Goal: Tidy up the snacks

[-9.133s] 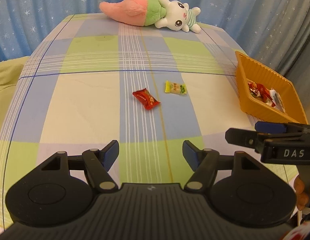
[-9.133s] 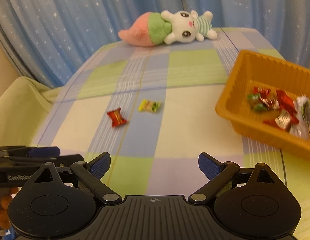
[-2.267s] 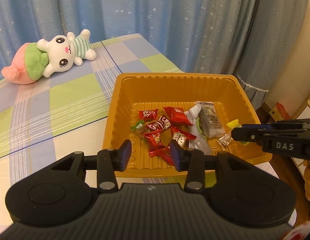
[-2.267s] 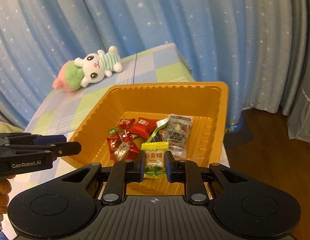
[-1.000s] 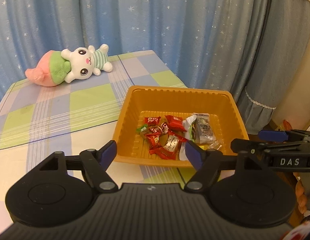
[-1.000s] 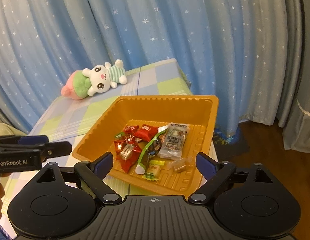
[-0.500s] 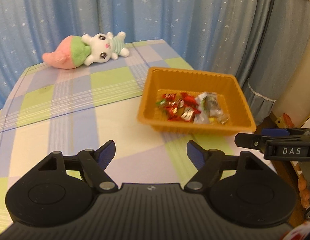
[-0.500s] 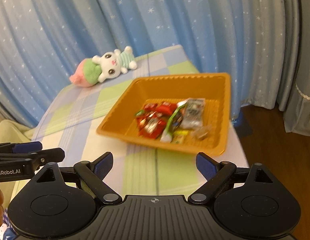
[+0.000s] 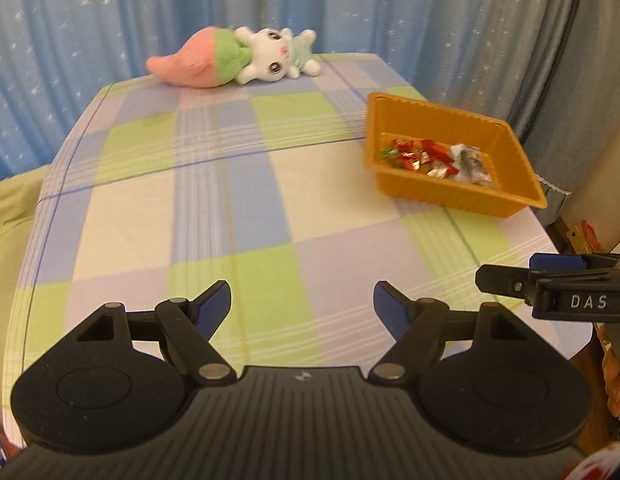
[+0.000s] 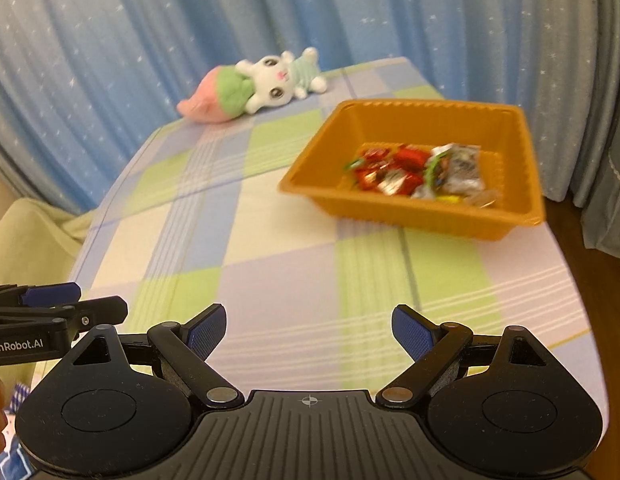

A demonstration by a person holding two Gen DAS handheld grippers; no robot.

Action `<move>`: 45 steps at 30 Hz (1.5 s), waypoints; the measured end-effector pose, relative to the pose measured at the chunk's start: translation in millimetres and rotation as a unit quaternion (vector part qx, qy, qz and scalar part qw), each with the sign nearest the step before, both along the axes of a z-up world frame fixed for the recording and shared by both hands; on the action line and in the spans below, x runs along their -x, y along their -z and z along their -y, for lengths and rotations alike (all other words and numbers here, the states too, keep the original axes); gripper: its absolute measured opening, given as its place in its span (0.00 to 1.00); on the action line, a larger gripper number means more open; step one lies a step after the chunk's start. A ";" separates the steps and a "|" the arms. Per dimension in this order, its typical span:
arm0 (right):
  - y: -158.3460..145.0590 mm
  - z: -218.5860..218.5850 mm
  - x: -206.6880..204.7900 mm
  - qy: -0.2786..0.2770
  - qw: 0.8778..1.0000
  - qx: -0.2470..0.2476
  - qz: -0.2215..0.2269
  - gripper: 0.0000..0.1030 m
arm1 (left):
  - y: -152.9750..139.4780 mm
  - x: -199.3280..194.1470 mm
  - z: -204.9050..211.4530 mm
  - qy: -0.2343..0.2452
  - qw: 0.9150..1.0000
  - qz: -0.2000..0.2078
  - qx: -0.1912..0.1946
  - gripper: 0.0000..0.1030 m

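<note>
1. The left tongs stand spread with nothing between the blue pads, over bare checked cloth on the worktop.
2. The right tongs are likewise spread and empty, set just beside the left pair, so neither is carrying a snack.
3. The snacks lie heaped in the orange tray, which sits toward the worktop's far right corner, well apart from both tongs. Gathered in one container, they look sorted away.
4. No wrapper shows on the open cloth. Both views are somewhat blurred, so a small one could be missed.
5. A plush rabbit lies on its side along the far edge against the curtain, clear of the tray and probably no part of the job.
6. By my reading, the organizing is finished or nearly so.
</note>
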State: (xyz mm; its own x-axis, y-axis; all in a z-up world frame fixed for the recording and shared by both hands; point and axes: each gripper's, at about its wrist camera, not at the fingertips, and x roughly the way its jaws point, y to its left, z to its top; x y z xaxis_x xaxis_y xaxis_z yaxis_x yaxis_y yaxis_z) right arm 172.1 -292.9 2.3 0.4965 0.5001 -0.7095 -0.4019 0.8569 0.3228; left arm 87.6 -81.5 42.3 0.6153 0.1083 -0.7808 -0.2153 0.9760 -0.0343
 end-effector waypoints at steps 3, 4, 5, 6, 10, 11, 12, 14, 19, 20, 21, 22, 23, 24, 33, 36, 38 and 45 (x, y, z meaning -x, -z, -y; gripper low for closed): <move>3.5 -16.1 12.1 -0.010 1.000 0.004 -0.002 0.87 | 2.1 14.9 -14.4 -0.008 1.000 -0.004 0.002 0.75; 4.4 -21.6 15.3 -0.013 1.000 0.006 -0.003 0.87 | 3.0 19.1 -19.3 -0.011 1.000 -0.004 0.003 0.75; 5.4 -26.9 19.4 -0.016 1.000 0.008 -0.003 0.87 | 3.9 23.6 -23.9 -0.013 1.000 -0.005 0.005 0.75; 5.8 -31.9 22.8 -0.019 1.000 0.010 -0.003 0.87 | 4.9 26.9 -28.0 -0.016 1.000 -0.005 0.007 0.75; 7.4 -50.0 34.5 -0.029 0.999 0.018 -0.004 0.87 | 6.5 40.9 -42.2 -0.023 1.000 -0.007 0.012 0.75; 7.6 -53.3 36.9 -0.031 0.999 0.019 -0.004 0.87 | 7.0 43.8 -45.1 -0.024 1.000 -0.007 0.014 0.75; 7.7 -56.8 39.9 -0.032 0.999 0.020 -0.003 0.87 | 7.4 45.9 -47.7 -0.024 1.000 -0.008 0.015 0.75; 8.4 -63.3 44.2 -0.035 0.999 0.023 -0.003 0.87 | 8.8 49.9 -51.6 -0.023 1.000 -0.009 0.016 0.75; 10.2 -74.3 51.3 -0.040 0.999 0.028 -0.005 0.87 | 12.8 55.7 -58.9 -0.021 0.999 -0.014 0.020 0.75; 10.3 -76.3 52.3 -0.041 0.999 0.029 -0.005 0.87 | 13.3 56.3 -60.1 -0.021 0.999 -0.014 0.021 0.75; 10.1 -78.1 53.8 -0.042 0.999 0.029 -0.004 0.87 | 13.7 57.0 -61.0 -0.020 0.999 -0.014 0.021 0.75; 10.4 -79.3 55.2 -0.042 0.999 0.030 -0.004 0.87 | 14.2 56.5 -62.2 -0.019 0.999 -0.015 0.022 0.75; 10.5 -80.8 55.7 -0.043 0.999 0.031 -0.004 0.87 | 14.7 56.6 -62.5 -0.017 0.999 -0.016 0.022 0.75; 10.5 -82.3 55.8 -0.043 0.999 0.031 -0.004 0.87 | 15.4 56.8 -63.0 -0.016 0.999 -0.017 0.022 0.75; 12.0 -90.0 56.0 -0.047 0.998 0.033 -0.006 0.87 | 17.4 59.0 -66.2 -0.016 0.999 -0.017 0.025 0.75; 12.4 -91.3 55.6 -0.048 0.998 0.033 -0.007 0.87 | 17.1 59.4 -67.0 -0.016 0.999 -0.018 0.025 0.75; 12.5 -91.3 55.8 -0.049 0.998 0.033 -0.007 0.87 | 17.3 59.1 -67.7 -0.017 0.999 -0.018 0.027 0.75; 12.7 -93.0 56.4 -0.051 0.998 0.035 -0.007 0.87 | 17.7 60.0 -68.7 -0.018 0.999 -0.018 0.027 0.75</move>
State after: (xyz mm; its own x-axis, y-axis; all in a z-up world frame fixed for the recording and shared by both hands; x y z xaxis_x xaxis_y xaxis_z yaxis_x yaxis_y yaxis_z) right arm 115.7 -199.8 -10.4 0.4360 0.4966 -0.7505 -0.4838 0.8325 0.2698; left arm 27.6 -12.8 24.6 0.5830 0.0866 -0.8079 -0.2523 0.9644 -0.0787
